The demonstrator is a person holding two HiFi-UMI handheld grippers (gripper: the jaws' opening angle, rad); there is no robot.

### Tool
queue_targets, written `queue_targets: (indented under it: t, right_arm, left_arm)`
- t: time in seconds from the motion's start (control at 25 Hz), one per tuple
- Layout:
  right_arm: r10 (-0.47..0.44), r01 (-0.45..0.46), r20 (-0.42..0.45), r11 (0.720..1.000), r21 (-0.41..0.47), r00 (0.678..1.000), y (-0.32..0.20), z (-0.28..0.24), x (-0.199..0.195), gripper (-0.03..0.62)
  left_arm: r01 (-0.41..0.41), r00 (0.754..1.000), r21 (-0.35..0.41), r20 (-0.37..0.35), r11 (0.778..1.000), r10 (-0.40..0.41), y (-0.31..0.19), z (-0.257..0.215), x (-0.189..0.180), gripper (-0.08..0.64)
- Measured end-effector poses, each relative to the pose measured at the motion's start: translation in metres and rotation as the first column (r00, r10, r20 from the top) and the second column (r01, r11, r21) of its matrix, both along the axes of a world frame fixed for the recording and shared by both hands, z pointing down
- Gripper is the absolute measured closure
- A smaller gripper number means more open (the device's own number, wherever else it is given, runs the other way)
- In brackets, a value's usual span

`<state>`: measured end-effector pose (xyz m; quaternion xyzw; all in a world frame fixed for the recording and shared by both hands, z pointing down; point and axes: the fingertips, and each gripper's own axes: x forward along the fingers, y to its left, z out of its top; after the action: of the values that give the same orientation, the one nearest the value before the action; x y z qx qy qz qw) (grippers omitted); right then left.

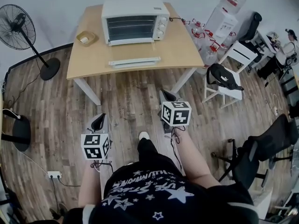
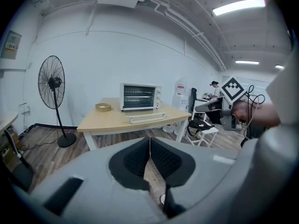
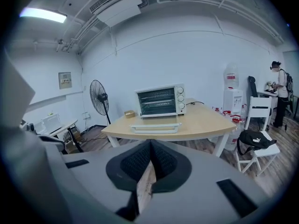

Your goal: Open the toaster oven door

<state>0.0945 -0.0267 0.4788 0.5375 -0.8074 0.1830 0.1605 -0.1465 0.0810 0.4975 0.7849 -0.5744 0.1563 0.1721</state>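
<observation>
The white toaster oven (image 1: pixel 135 20) stands at the back of a light wooden table (image 1: pixel 88 62), its glass door closed. It also shows far off in the left gripper view as the toaster oven (image 2: pixel 140 96) and in the right gripper view as the toaster oven (image 3: pixel 161 101). Both grippers are held over the floor well short of the table. My left gripper (image 1: pixel 98 121) (image 2: pixel 149 140) has its jaws together and holds nothing. Slightly nearer the table, my right gripper (image 1: pixel 167 96) (image 3: pixel 150 143) is shut and empty too.
A white tray (image 1: pixel 134 62) lies on the table in front of the oven, and a small brown dish (image 1: pixel 85 38) sits to its left. A standing fan (image 1: pixel 21 29) is at the left. A white chair with a black bag (image 1: pixel 224 77) and water bottles (image 1: pixel 205 34) are at the right.
</observation>
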Motion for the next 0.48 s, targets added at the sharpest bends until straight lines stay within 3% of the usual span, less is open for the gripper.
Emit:
queue_targets:
  t: [0.48]
  right_arm:
    - [0.022,-0.022,0.004,1.0,-0.011,1.0,0.094,0.004,0.005,0.591]
  left_arm:
    - [-0.036,0.999,0.011,-0.005,0.999,0.036,0.074,-0.004,0.005,0.537]
